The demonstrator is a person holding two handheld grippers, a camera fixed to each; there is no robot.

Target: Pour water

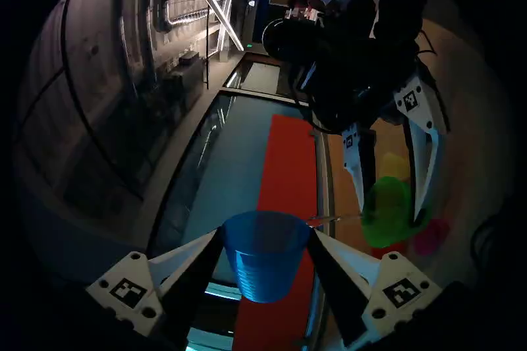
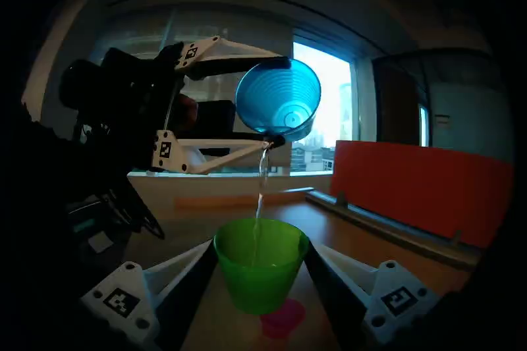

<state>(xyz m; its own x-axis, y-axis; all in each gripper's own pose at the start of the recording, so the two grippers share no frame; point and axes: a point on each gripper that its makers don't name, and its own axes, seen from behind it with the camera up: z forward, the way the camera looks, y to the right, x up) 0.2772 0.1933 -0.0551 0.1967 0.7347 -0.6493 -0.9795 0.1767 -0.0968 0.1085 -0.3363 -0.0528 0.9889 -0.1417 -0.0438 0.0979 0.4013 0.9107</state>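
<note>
Pouring is in hand: the left tool (image 1: 267,238) grips the blue cup (image 1: 267,262) across its middle, rolled over so the cup lies tipped with its lip above the green cup (image 2: 260,272). A thin stream of water (image 2: 261,186) falls into the green cup. The right tool (image 2: 261,249) clamps the green cup upright, low over the tabletop (image 2: 349,236); I cannot tell whether it rests there. Both cups look like thin, light plastic, likely to flex and turn slippery when wet, so mid-wall holds seem best, firm but gentle.

Hand-carried fisheyes, face to face, close; blue cup (image 1: 267,255), green cup (image 2: 260,265) in both.
</note>
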